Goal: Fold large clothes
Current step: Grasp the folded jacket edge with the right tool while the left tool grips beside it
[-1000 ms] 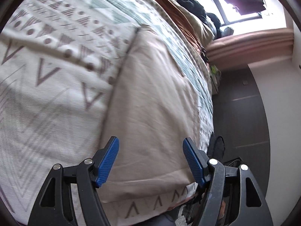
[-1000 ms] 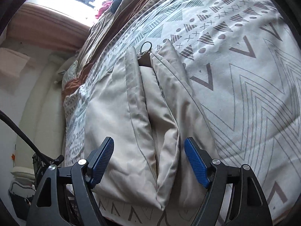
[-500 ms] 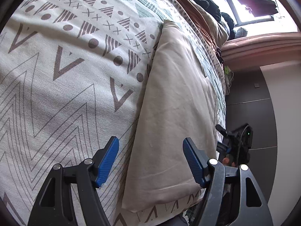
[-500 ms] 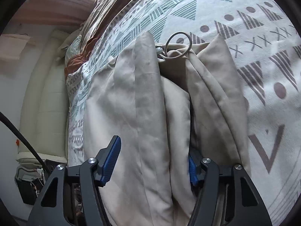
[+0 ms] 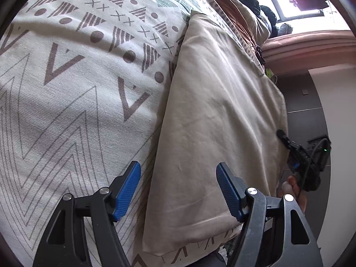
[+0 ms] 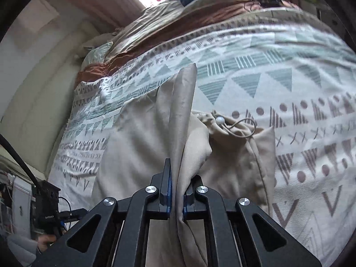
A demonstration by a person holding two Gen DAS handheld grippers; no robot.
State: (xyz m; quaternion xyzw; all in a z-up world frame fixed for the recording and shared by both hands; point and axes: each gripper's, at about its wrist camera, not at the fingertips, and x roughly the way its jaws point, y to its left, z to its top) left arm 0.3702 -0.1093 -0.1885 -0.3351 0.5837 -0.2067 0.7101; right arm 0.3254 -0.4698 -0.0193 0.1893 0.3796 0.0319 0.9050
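Where claw [image 6: 176, 197] pinches, drawstring [image 6: 239, 129] shows.

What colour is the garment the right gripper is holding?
Plain beige garment, no print, pinched in the right gripper. The left wrist view shows it best.

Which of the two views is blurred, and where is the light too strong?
Right wrist view: motion blur smears the patterned bedspread; the beige garment near the lens stays sharper. Left wrist view: sharp, but the window is blown out. Both show fisheye bending.
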